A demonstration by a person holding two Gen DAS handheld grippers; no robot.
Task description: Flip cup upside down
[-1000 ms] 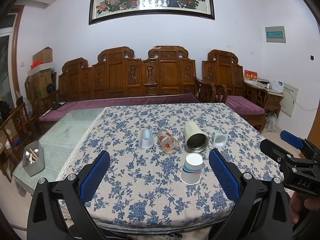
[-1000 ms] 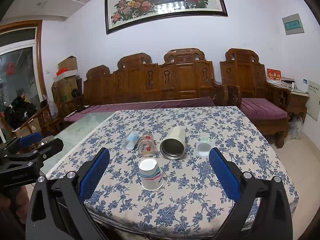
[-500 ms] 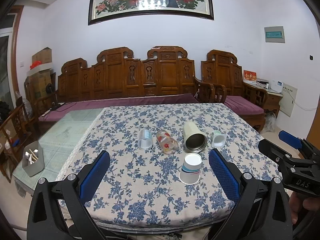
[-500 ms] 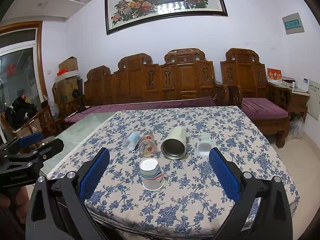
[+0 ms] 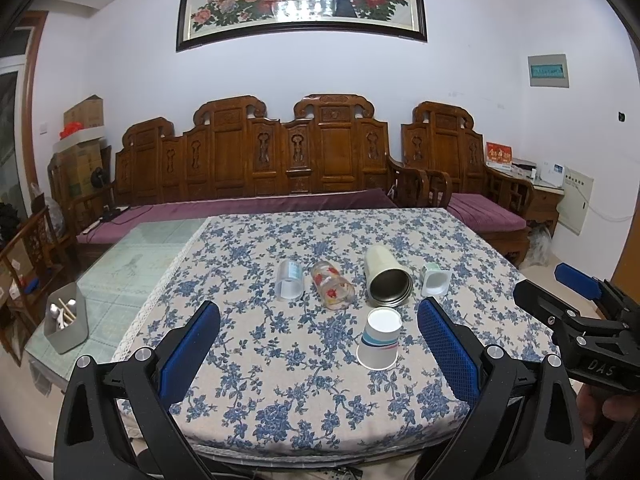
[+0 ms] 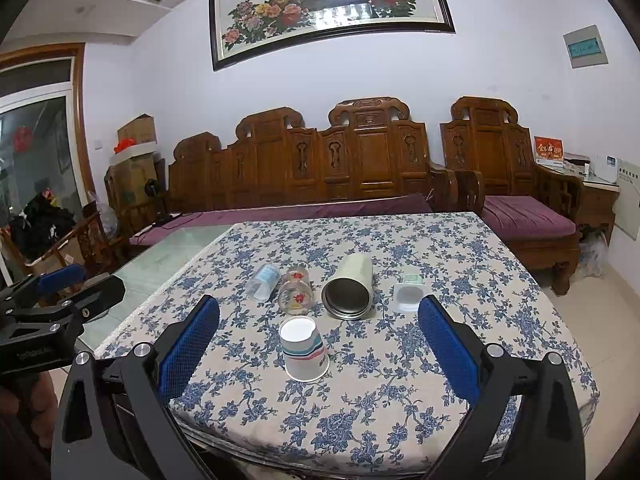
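Observation:
A white paper cup with blue and red stripes stands upside down on the floral tablecloth, also in the right wrist view. Behind it lie four cups on their sides: a clear plastic cup, a glass with red flowers, a cream metal tumbler and a small white cup. My left gripper is open and empty, held back over the table's near edge. My right gripper is open and empty, likewise back from the cups.
A grey holder with utensils sits on the glass tabletop at left. A carved wooden bench with purple cushions stands behind the table. The right gripper shows at the right edge of the left wrist view.
Both grippers have drawn back slightly from the table. The cups have not moved.

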